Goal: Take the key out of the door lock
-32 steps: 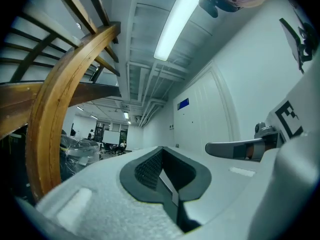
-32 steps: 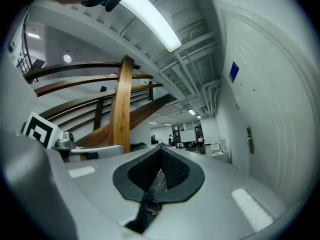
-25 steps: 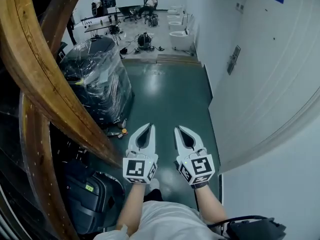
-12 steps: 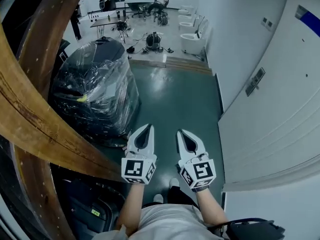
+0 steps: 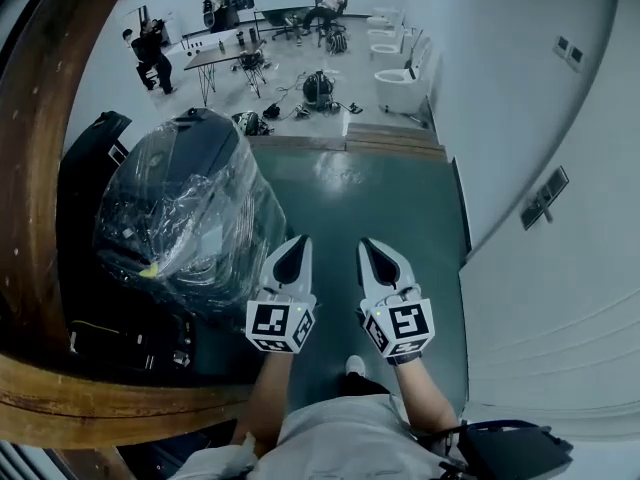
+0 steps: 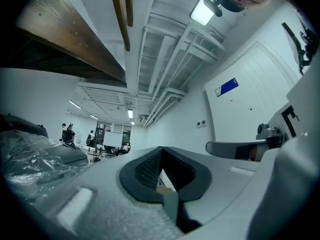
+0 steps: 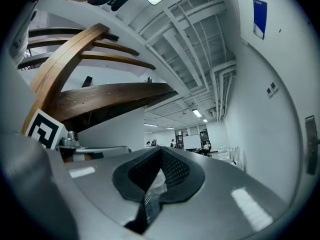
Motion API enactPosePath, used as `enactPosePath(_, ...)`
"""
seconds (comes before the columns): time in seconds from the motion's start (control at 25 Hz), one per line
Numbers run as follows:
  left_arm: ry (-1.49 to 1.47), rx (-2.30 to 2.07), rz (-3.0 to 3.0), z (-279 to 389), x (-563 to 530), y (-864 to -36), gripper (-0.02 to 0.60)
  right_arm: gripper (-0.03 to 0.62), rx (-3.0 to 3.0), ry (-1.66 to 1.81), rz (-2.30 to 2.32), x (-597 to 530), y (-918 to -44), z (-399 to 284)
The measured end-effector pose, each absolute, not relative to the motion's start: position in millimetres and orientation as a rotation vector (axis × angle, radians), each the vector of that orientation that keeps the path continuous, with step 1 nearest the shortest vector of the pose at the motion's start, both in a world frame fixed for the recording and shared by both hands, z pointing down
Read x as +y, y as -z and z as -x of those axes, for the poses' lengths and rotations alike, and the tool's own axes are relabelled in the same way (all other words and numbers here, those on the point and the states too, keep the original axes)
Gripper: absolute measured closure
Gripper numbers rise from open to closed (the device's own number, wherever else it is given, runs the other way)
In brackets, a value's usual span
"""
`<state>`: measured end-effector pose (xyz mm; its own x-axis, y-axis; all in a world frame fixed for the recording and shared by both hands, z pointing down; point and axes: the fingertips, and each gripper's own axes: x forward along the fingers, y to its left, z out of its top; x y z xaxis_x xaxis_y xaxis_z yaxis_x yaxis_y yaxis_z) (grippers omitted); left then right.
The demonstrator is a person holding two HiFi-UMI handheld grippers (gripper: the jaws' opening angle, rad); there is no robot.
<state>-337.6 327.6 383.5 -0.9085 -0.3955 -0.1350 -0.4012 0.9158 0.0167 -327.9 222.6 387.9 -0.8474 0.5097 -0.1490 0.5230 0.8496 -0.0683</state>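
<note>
As they hang at lower centre, left hand-held gripper (image 5: 297,251) and right hand-held gripper (image 5: 371,252) are closed, empty.

Bulky dark machine wrapped in clear plastic film (image 5: 190,218) stands left on glossy green floor (image 5: 390,208). Curved brown wooden beam (image 5: 35,168) arcs near left. White toilets (image 5: 400,88) far right by white wall (image 5: 520,98). Black table (image 5: 220,56) and a person (image 5: 150,53) far left. Blue rectangular sign (image 7: 259,11) high right.
</note>
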Motion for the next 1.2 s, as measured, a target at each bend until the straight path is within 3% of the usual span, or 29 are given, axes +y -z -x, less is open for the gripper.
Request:
enactPosePath(0.48,-0.087,2.991,0.555,531.6,332.0,-385.9,0.581,0.591,2.937,0.179,-0.844,205.5,-387.5,529.9)
enactPosePath(0.88,-0.146,2.851,0.958,720.6,270.1,-372.8,0.581,0.591,3.015,0.101,-0.548,174.6,-389.3,689.3)
enactPosePath(1.2,-0.222,2.745,1.332,815.2,193.4,-385.8,0.581,0.591,3.091,0.064,-0.134,103.9,-399.7,744.8)
